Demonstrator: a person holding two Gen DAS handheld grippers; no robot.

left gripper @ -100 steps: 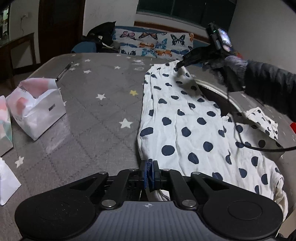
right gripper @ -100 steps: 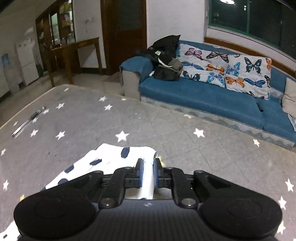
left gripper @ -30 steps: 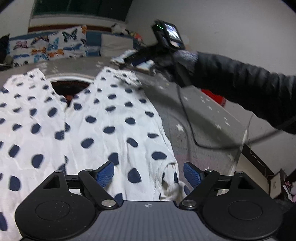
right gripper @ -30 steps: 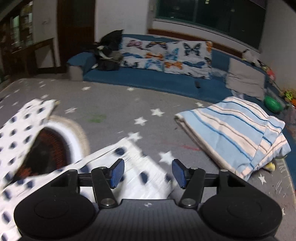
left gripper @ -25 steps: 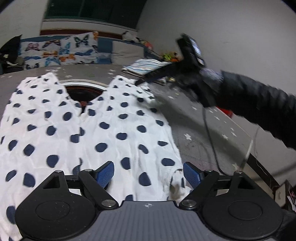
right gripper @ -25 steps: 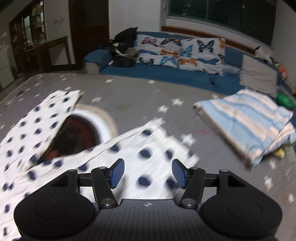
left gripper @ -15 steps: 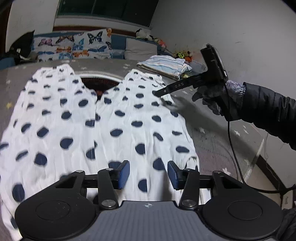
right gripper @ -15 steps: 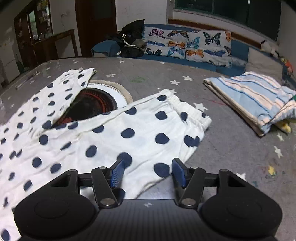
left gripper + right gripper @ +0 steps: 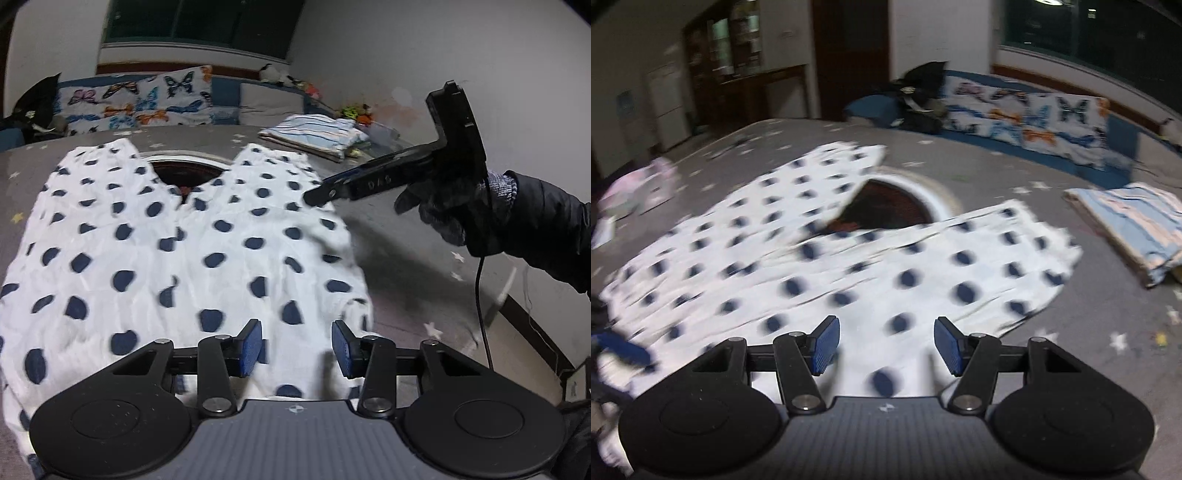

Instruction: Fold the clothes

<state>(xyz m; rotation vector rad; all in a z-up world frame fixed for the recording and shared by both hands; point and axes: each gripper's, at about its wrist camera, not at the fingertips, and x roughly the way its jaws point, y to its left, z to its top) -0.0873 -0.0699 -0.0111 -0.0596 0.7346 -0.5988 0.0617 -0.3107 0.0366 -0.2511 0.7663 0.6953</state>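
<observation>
Now you are hovering the left hand-held gripper (image 9: 296, 346), jaws apart and gripping nothing, over the near hem of the polka-dot garment (image 9: 177, 251) lying flat on the star-patterned worktop (image 9: 399, 236). You are carrying the right hand-held gripper (image 9: 885, 344), likewise open and empty, above its right edge; pinch both edges squarely before folding.

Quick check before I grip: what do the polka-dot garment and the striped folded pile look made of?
Polka-dot garment: looks like thin woven cloth, probably cotton, matte; fine crinkles all over and it lies limp on the star-print cover. Striped folded pile: soft fabric too, matte, with rounded, thick folded edges; the weave is too small to tell.
</observation>
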